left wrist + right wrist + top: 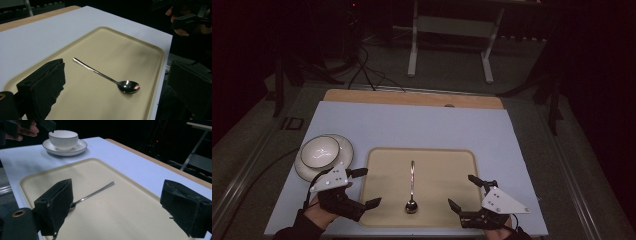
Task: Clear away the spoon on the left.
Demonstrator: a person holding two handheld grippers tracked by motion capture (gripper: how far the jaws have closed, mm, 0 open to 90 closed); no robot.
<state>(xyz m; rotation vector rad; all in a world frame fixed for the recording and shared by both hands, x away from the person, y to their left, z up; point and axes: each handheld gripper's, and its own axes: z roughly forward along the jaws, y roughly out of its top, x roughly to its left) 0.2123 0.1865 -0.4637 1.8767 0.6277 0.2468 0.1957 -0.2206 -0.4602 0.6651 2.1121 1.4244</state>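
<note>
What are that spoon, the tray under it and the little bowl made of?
The spoon looks like polished metal, probably steel: it mirrors bright glints. The tray seems matte beige plastic, dull and moulded with a raised rim. The bowl and its saucer look like glazed white ceramic, glossy with a thin dark rim line.

Left gripper (363, 187) and right gripper (463, 192): black bodies with blocky black jaws, each topped by a pale grey three-cornered plate bearing small dark screws; dark sleeves behind both.
</note>
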